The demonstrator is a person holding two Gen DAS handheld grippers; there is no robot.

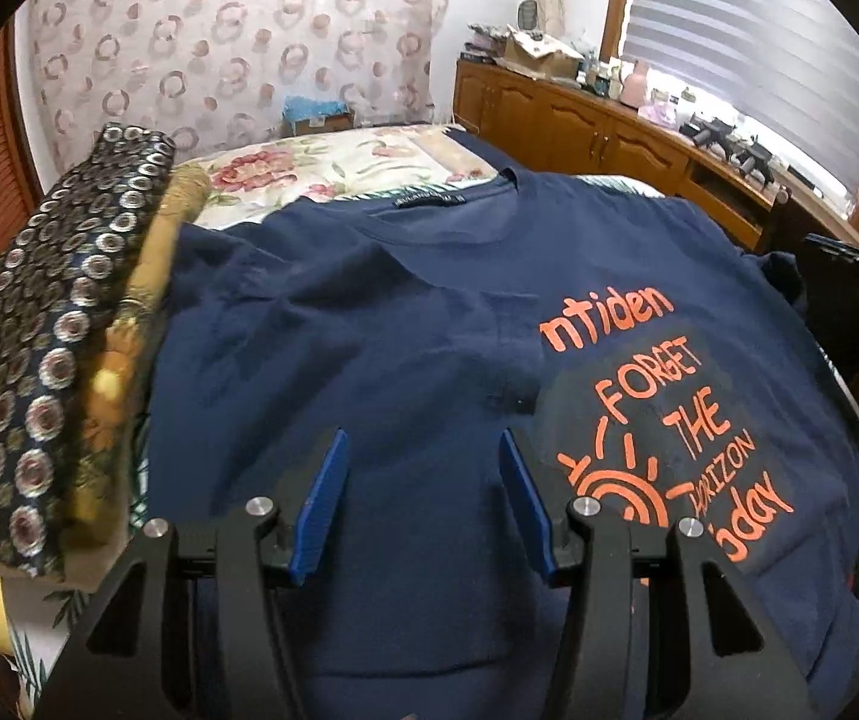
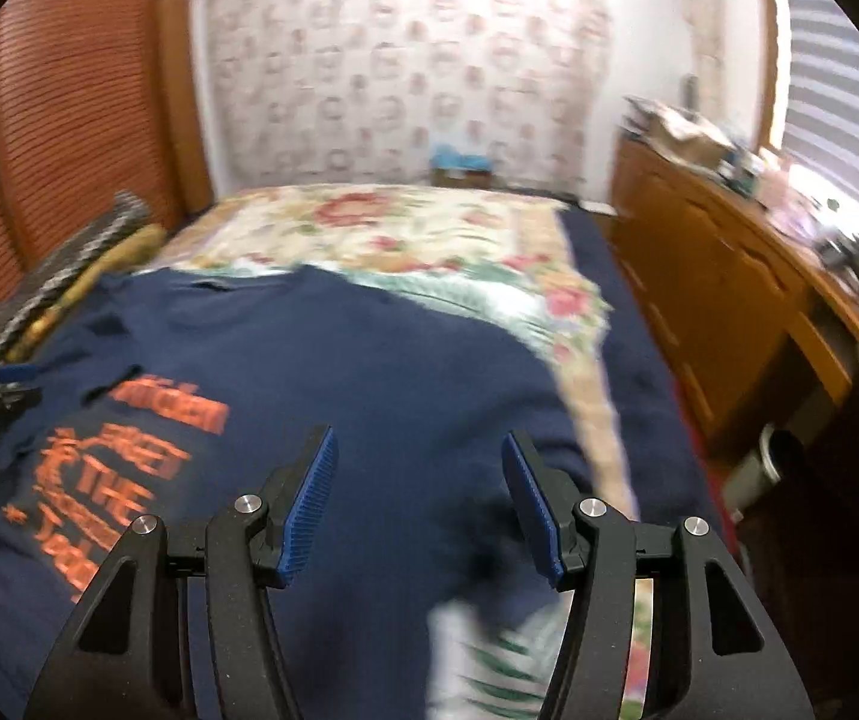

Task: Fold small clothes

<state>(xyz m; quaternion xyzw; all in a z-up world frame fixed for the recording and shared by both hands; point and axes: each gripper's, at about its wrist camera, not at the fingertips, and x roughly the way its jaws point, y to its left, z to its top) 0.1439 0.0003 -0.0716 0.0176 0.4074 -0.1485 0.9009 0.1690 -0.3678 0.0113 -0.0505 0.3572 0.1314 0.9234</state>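
Both grippers, the left gripper (image 1: 423, 468) and the right gripper (image 2: 420, 468), hang with jaws apart and nothing between them above the navy T-shirt (image 1: 369, 330) spread on the floral bedspread (image 2: 417, 228), one side folded over its orange print.

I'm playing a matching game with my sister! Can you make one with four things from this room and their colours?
Things:
1. T-shirt
2. Letters on the T-shirt
3. Cupboard
4. Gripper pads

Colours:
A. brown wood
B. bright blue
C. navy
D. orange

Pairs: 1-C, 2-D, 3-A, 4-B
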